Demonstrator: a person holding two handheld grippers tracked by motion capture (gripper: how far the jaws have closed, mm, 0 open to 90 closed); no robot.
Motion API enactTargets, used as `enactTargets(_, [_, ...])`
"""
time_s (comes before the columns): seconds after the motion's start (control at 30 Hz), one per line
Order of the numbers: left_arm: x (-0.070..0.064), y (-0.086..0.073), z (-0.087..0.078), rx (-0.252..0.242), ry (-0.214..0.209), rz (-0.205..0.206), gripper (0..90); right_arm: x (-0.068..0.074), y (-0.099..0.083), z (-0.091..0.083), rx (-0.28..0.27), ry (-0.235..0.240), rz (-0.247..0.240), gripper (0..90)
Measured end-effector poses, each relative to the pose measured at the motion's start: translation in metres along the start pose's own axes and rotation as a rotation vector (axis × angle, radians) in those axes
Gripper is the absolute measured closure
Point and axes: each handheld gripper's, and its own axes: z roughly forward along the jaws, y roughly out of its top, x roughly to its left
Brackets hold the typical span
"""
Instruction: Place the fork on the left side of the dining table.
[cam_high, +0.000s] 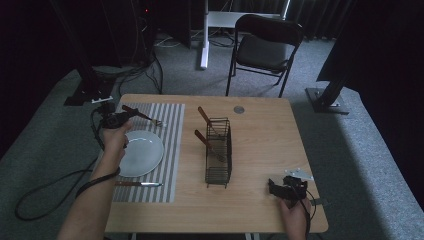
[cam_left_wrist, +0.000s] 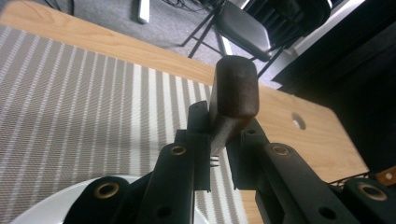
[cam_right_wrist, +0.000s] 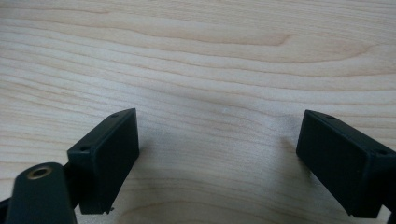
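Observation:
A wooden-handled fork (cam_high: 142, 116) lies across the far end of the striped placemat (cam_high: 172, 145), beyond the white plate (cam_high: 145, 152). My left gripper (cam_high: 114, 120) is at the mat's far left corner. In the left gripper view my left gripper (cam_left_wrist: 219, 126) is shut on the dark wooden handle (cam_left_wrist: 233, 91), whose rounded butt sticks up past the jaws. My right gripper (cam_high: 287, 187) rests near the table's front right; in its own view the right gripper (cam_right_wrist: 219, 140) is open over bare wood.
A black wire basket (cam_high: 218, 172) stands mid-table with two wooden-handled utensils (cam_high: 207, 142) leaning in it. A knife (cam_high: 137, 184) lies along the mat's near end. A round cable hole (cam_high: 239, 109) is near the far edge. A black chair (cam_high: 265, 47) stands beyond the table.

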Motion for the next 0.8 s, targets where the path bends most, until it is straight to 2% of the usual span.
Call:
enactTargets(0.13, [0.003,-0.002,0.010,0.011,0.002,-0.050,80.4,0.000,0.000,0.000,0.000,0.000,0.000,12.7])
enactTargets(0.2, [0.003,-0.003,0.016,0.021,-0.008,-0.057,80.4,0.000,0.000,0.000,0.000,0.000,0.000,12.7])
enactTargets(0.27, [0.003,-0.004,0.020,0.029,0.000,-0.056,80.4,0.000,0.000,0.000,0.000,0.000,0.000,12.7])
enactTargets(0.3, [0.004,-0.005,0.023,0.035,-0.011,-0.061,80.4,0.000,0.000,0.000,0.000,0.000,0.000,12.7])
enactTargets(0.47, [0.007,-0.008,0.031,0.056,0.020,-0.076,80.4,0.000,0.000,0.000,0.000,0.000,0.000,12.7])
enactTargets(0.63, [0.016,-0.011,0.034,0.041,0.011,-0.106,80.3,0.000,0.000,0.000,0.000,0.000,0.000,12.7])
enactTargets(0.67, [0.017,-0.012,0.035,0.036,0.024,-0.102,79.6,0.000,0.000,0.000,0.000,0.000,0.000,12.7])
enactTargets(0.7, [0.018,-0.012,0.036,0.040,0.050,-0.078,77.4,0.000,0.000,0.000,0.000,0.000,0.000,12.7])
enactTargets(0.73, [0.019,-0.013,0.038,0.041,0.078,-0.056,73.3,0.000,0.000,0.000,0.000,0.000,0.000,12.7])
enactTargets(0.8, [0.022,-0.015,0.040,0.035,0.094,-0.038,61.7,0.000,0.000,0.000,0.000,0.000,0.000,12.7])
